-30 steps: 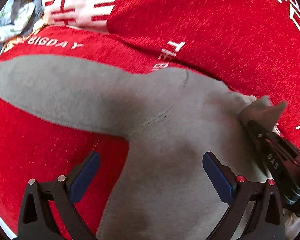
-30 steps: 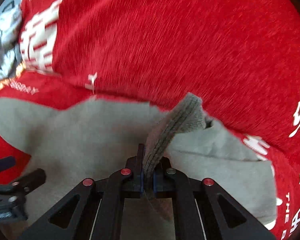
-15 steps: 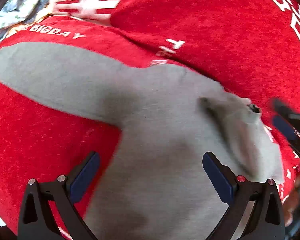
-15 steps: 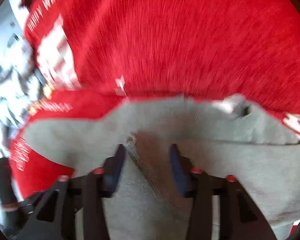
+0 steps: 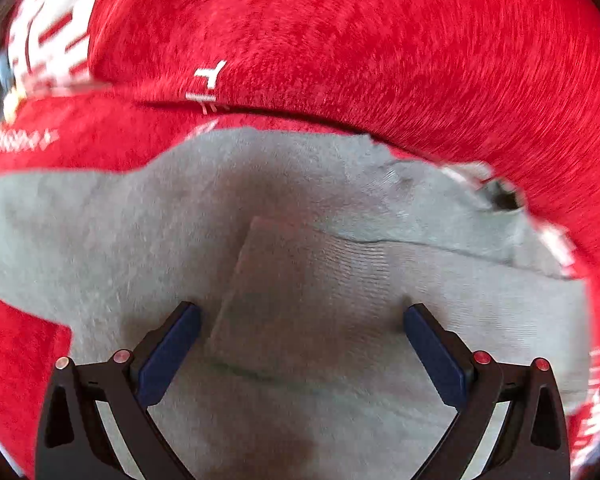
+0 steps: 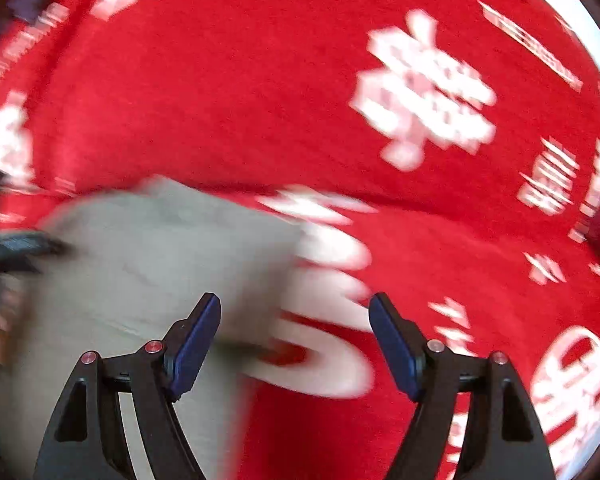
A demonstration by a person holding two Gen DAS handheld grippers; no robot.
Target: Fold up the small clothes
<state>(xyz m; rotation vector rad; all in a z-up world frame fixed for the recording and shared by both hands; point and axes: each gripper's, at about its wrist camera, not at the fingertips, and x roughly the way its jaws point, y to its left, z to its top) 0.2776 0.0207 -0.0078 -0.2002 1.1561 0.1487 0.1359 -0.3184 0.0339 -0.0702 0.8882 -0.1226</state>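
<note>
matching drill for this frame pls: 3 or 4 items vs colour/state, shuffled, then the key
Items
1. garment
2. cover
3. left gripper
4. sleeve

Descriptions
A. red with white print
B. folded across the body
C. grey, lying flat
D. jaws closing, not pinching the cloth

Pairs: 1-C, 2-A, 3-D, 4-B

A home, seemingly: red printed bedspread [image 5: 380, 40] under a grey garment [image 5: 300, 240].
</note>
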